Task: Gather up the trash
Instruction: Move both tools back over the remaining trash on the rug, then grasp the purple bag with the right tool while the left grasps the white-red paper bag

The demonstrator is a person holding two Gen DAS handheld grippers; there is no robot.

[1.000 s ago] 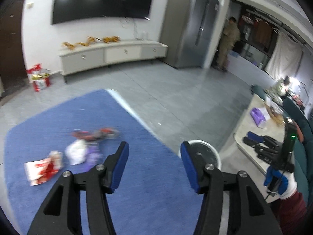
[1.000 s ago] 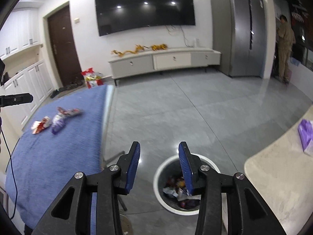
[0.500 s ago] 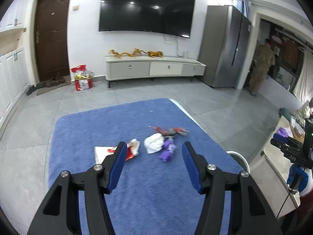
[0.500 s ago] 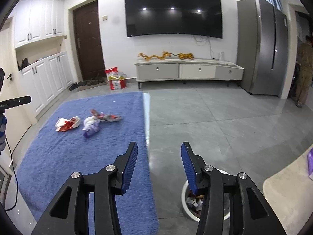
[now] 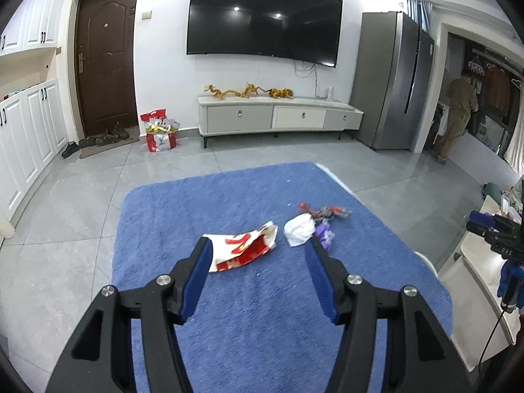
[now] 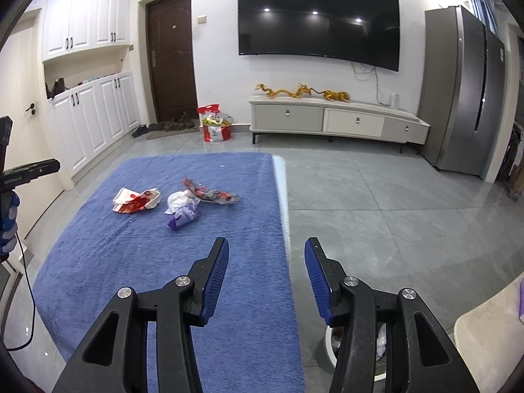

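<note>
So four bits of trash are bunched together on the blue rug, out in the half farthest from the cameras and nearer its right edge than its left. A red-and-white wrapper is laid flat at the left of the bunch. Just beside it a crumpled white tissue can be seen, with a small purple wrapper touching the tissue's right side. Behind those two, a twisted red-and-grey wrapper is stretched toward the rug's right edge.

The left gripper is held above the rug with its jaws spread wide and nothing between the blue pads; the red-and-white wrapper is seen right past its left fingertip. The jaws were just being opened a touch more.

The right gripper is parked over the rug's right edge, jaws at a medium gap, also just being opened, and empty. Under its right finger, off the rug on the grey floor, part of a white bin is visible with some trash inside it.

A person is standing in the doorway at far right.
</note>
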